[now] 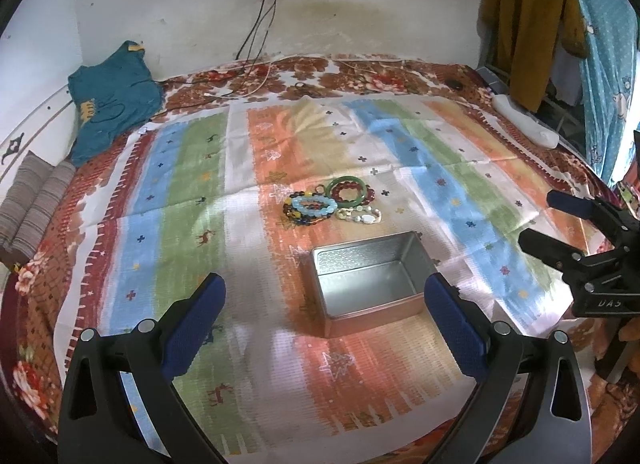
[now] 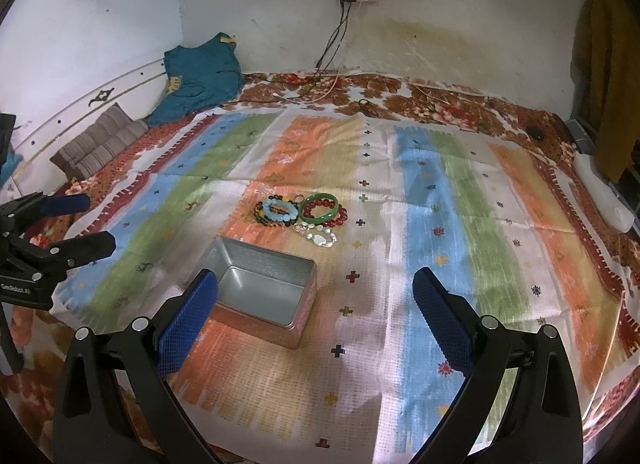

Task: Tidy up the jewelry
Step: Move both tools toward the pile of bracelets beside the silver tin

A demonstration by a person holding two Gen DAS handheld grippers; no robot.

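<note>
Nearest to me, the left gripper (image 1: pixel 324 304) hangs over the striped cloth (image 1: pixel 192 192) with its 2 blue fingers spread wide and nothing between them. The right gripper (image 2: pixel 316 304) does the same, jaws wide apart, empty. Just beyond them sits the open metal tin (image 1: pixel 370 296), bare inside. A little farther, close to the tin's far side but not touching it, lies the jewelry: a blue bead bracelet (image 1: pixel 314 206) on top of dark mixed beads, a green bangle (image 1: pixel 347 193) overlapping red beads (image 1: pixel 344 194), and a pale shell bracelet (image 1: pixel 362 217) nearest the tin. Far back, cables (image 1: pixel 256 36) trail from a wall socket.

The pieces overlap, so I'd guess a pinch could lift 2 at once or snag the cloth; the smooth bangle may slip free.
</note>
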